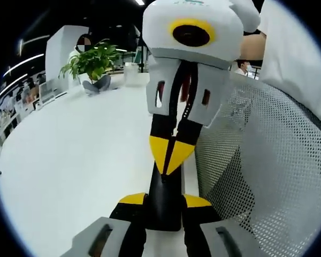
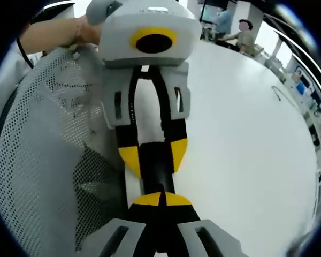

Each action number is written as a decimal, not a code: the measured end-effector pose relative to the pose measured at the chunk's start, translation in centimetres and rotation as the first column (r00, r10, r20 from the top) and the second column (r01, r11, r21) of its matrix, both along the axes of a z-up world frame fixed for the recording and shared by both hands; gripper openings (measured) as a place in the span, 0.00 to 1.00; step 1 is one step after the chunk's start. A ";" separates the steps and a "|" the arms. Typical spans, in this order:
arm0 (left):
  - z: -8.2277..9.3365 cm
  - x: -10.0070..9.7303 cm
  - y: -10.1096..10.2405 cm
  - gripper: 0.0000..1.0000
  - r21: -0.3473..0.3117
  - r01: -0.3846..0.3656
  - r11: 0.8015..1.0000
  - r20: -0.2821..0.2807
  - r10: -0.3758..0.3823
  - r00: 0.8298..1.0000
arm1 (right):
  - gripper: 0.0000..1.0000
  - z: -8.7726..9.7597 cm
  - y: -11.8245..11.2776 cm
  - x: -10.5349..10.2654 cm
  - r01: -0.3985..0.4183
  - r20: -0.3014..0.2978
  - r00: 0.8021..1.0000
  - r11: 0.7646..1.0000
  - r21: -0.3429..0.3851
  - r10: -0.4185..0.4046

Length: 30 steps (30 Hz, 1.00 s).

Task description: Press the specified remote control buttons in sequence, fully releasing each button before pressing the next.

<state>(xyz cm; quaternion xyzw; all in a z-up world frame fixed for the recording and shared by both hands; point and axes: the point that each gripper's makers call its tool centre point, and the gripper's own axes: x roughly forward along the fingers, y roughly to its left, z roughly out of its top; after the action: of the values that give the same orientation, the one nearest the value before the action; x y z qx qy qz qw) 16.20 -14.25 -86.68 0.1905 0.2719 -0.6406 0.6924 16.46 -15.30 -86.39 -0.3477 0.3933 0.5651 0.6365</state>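
The black remote (image 1: 165,214) stands on end between my left gripper's (image 1: 165,200) yellow-tipped jaws, which are shut on its sides. My right gripper (image 1: 171,154) comes in from above with its jaws shut, the joined yellow tips resting on the remote's far part. In the right gripper view, my right gripper (image 2: 160,199) is shut, its tips against the near end of the remote (image 2: 157,170). My left gripper (image 2: 154,152) clamps the remote from the far side. The remote's buttons are hidden by the jaws.
A white table (image 1: 69,160) spreads under both grippers and reaches far out (image 2: 246,134). A grey mesh chair back (image 1: 267,160) stands close beside them (image 2: 37,150). A potted plant (image 1: 91,61) is at the far end. A thin black cable (image 2: 281,93) lies on the table.
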 end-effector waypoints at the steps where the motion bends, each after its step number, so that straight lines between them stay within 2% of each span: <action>1: 0.0 0.0 0.0 0.24 0.001 0.002 1.000 0.002 -0.002 1.000 | 0.00 0.1 0.0 0.0 0.039 -0.018 0.999 0.998 0.045 -0.038; 4: -0.1 0.0 0.0 0.24 0.002 0.006 1.000 0.009 -0.006 1.000 | 0.00 0.2 -0.1 0.0 0.106 -0.043 0.994 0.987 0.118 -0.101; 7: 0.0 0.0 0.0 0.24 0.006 0.003 1.000 0.005 -0.003 1.000 | 0.00 0.3 -0.1 -0.2 0.056 0.003 0.998 0.990 0.127 -0.057; 12: 0.0 0.1 0.0 0.24 0.006 0.002 1.000 0.004 -0.002 1.000 | 0.00 0.3 0.1 -0.1 0.026 0.001 1.000 0.992 0.122 -0.026; 14: 0.0 0.1 -0.1 0.24 0.008 0.003 1.000 0.006 -0.003 1.000 | 0.00 0.2 0.1 -0.2 -0.058 0.032 0.998 0.994 0.094 0.055; 17: -0.1 0.1 -0.1 0.24 0.010 0.006 1.000 0.007 -0.006 1.000 | 0.00 0.1 0.1 -0.3 -0.115 0.042 0.993 0.992 0.050 0.113; 19: -0.1 0.1 -0.1 0.24 0.012 0.008 1.000 0.009 -0.008 1.000 | 0.00 0.1 0.2 -0.3 -0.118 0.029 0.993 0.992 0.035 0.117; 22: -0.1 0.1 -0.1 0.24 0.017 0.010 1.000 0.014 -0.010 1.000 | 0.00 0.0 0.2 -0.3 -0.194 0.036 0.980 0.981 -0.025 0.195; 25: -0.1 0.1 -0.1 0.24 0.021 0.012 1.000 0.016 -0.012 1.000 | 0.00 -0.2 0.2 -0.3 -0.260 0.079 0.960 0.961 -0.095 0.267; 27: -0.1 0.1 -0.1 0.24 0.024 0.012 1.000 0.017 -0.012 1.000 | 0.00 -0.2 0.2 -0.4 -0.263 0.093 0.958 0.959 -0.107 0.273; 30: -0.2 0.1 -0.1 0.24 0.035 0.019 0.999 0.027 -0.020 0.999 | 0.00 -0.2 0.1 -0.3 -0.214 0.114 0.968 0.973 -0.084 0.223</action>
<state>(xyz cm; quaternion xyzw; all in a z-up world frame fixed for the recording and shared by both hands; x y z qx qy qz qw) 16.26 -14.38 -86.86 0.2136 0.2715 -0.6401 0.6862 16.14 -15.17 -86.58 -0.4452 0.3326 0.5951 0.5806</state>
